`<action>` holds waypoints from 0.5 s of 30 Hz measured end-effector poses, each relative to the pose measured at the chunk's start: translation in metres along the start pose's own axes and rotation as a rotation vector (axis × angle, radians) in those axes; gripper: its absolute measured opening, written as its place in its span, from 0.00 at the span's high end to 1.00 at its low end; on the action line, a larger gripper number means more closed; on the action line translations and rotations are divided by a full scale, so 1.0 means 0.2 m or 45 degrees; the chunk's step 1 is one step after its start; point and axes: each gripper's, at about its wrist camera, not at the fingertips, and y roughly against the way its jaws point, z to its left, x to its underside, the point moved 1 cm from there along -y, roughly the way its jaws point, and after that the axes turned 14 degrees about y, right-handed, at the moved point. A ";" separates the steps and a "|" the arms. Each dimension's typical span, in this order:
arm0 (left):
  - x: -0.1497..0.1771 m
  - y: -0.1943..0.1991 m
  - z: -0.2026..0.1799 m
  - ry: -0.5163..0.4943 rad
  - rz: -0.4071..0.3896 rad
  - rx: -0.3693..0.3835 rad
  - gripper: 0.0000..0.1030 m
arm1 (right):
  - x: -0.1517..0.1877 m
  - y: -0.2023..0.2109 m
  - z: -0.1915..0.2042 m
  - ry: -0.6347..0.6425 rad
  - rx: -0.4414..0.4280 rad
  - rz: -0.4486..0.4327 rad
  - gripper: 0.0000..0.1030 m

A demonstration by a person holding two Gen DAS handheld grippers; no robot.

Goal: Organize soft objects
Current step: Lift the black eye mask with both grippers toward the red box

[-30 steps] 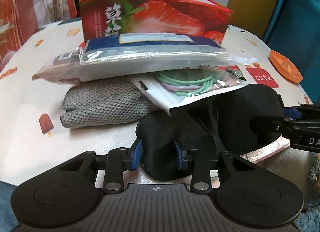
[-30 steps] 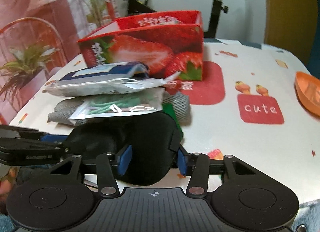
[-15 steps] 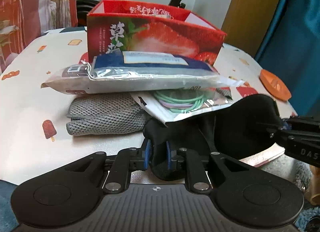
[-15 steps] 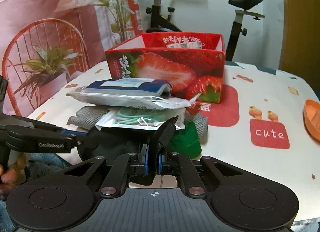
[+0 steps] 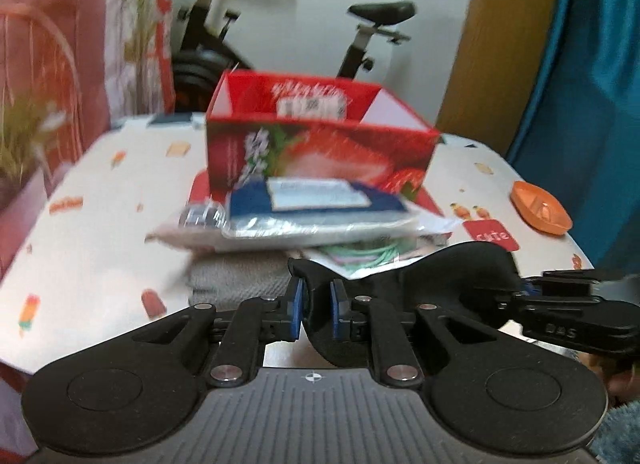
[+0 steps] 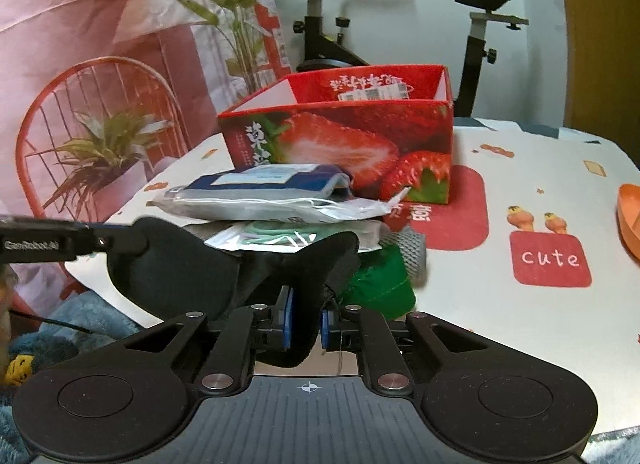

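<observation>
From the left wrist, the left gripper is clamped on one end of the black eye mask, which hangs just above the near edge of the table, while the right gripper pinches its far end. From the right wrist, the right gripper is clamped on the eye mask before the strawberry box and stacked packets.

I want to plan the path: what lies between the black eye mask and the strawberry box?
In the right wrist view, a stack of packets on grey knit cloth lies between the eye mask and box.
</observation>
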 end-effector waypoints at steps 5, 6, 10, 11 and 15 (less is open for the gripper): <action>-0.02 0.11 -0.07 -0.091 -0.132 -0.025 0.87 | -0.01 0.05 0.01 0.008 0.013 -0.046 0.88; -0.03 0.13 -0.07 -0.083 -0.155 -0.035 0.87 | -0.02 0.06 0.01 0.010 0.017 -0.059 0.88; -0.06 0.15 -0.05 -0.025 -0.172 -0.048 0.87 | -0.04 0.09 0.02 0.029 0.008 -0.126 0.88; -0.06 0.15 -0.05 -0.016 -0.174 -0.050 0.87 | -0.05 0.10 0.02 0.039 0.010 -0.139 0.88; -0.07 0.14 -0.05 0.002 -0.177 -0.035 0.87 | -0.05 0.11 0.01 0.032 0.016 -0.152 0.88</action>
